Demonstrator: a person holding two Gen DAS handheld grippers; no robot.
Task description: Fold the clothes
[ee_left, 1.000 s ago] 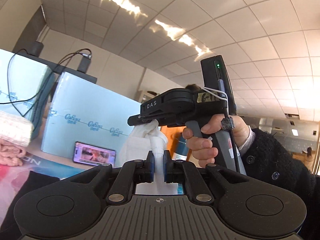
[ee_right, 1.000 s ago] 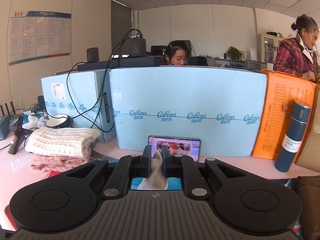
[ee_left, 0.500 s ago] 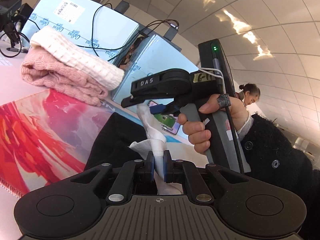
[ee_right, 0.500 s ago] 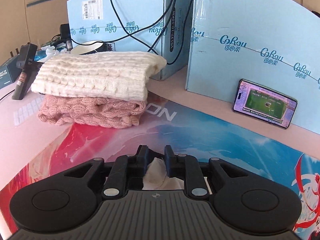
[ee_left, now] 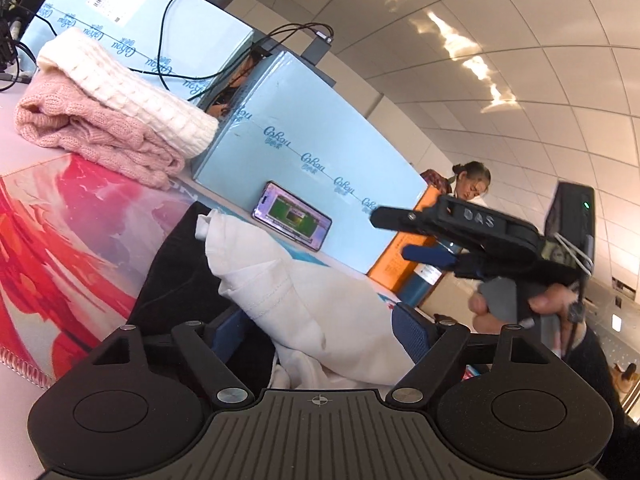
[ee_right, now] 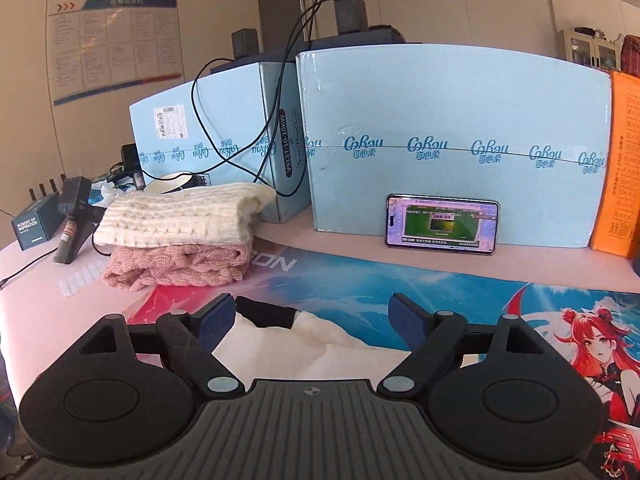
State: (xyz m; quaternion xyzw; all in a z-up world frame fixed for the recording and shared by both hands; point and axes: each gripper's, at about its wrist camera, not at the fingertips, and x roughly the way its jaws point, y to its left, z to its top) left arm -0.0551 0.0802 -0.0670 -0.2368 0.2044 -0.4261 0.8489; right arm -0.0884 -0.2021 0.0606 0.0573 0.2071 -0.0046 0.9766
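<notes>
A white garment [ee_left: 304, 304] lies bunched on a black garment [ee_left: 180, 280] on the printed mat, right in front of my left gripper [ee_left: 316, 330], whose jaws are open around it without gripping. My right gripper [ee_right: 314, 320] is open too, just above the white garment [ee_right: 316, 344], with a black edge [ee_right: 264, 314] showing at its far side. The right gripper also shows in the left wrist view [ee_left: 424, 236], held up at the right, open and empty. A folded cream sweater [ee_right: 184, 216] lies on a folded pink sweater [ee_right: 176, 266] at the left.
Light blue boxes [ee_right: 452, 140] stand along the back with a phone [ee_right: 442, 225] leaning on them. An orange box [ee_right: 620, 168] stands at the right. The colourful mat [ee_right: 460, 284] covers the table. Cables, a small dark box [ee_right: 34, 228] and a spare gripper lie at the far left.
Both grippers have opened and let go of the white garment, which now lies on the black one. The right gripper has moved up and away to the right.
</notes>
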